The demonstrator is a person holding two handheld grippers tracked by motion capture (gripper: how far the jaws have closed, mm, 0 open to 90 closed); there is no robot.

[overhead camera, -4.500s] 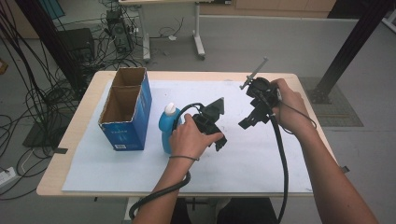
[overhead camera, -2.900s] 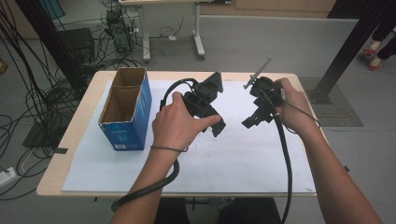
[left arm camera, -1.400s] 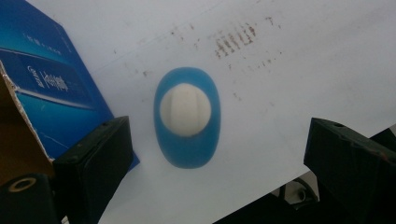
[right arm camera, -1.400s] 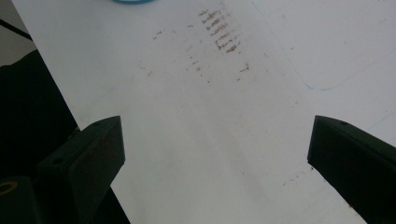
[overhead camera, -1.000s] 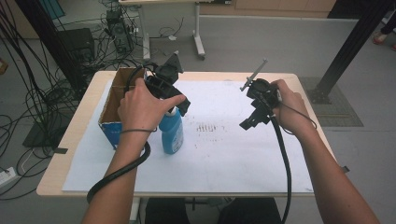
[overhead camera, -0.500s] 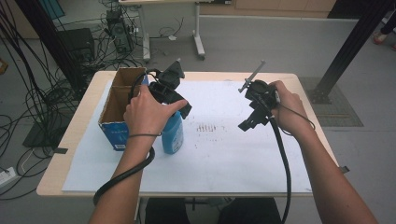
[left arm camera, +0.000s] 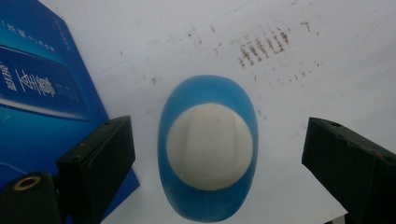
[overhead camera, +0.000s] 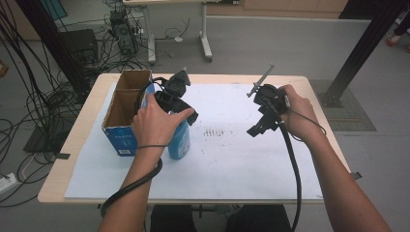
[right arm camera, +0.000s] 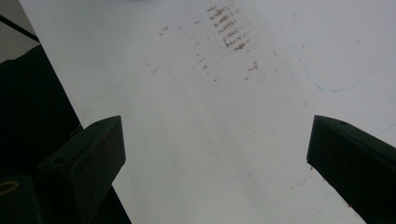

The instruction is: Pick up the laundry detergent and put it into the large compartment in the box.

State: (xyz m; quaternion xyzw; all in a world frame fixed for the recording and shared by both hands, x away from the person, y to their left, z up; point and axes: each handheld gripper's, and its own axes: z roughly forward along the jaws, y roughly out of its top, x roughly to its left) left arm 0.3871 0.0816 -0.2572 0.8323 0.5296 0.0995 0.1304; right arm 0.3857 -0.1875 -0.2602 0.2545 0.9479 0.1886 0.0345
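**Standing bottle released beside box**

Hovering directly over the blue bottle (left arm camera: 208,149), the left gripper (left arm camera: 215,158) now has its jaws spread wide w/ nothing between them. 4.5 s ago the bottle lay mid-surface; it's since been carried over and now stands upright, just beside the cardboard box (overhead camera: 126,108), white cap up. Looks like the placing step is done. Right gripper (overhead camera: 261,123) stays wide, empty, above the white sheet (overhead camera: 232,159).

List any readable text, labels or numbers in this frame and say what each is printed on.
Blue box, left gripper view: white print, seemingly Chinese characters, too blurred and tilted to quote.
Same box, high view: a small white mark on its front, too small to read.
Blue bottle with white cap: no text visible.
White sheet: rusty smudges, not writing.
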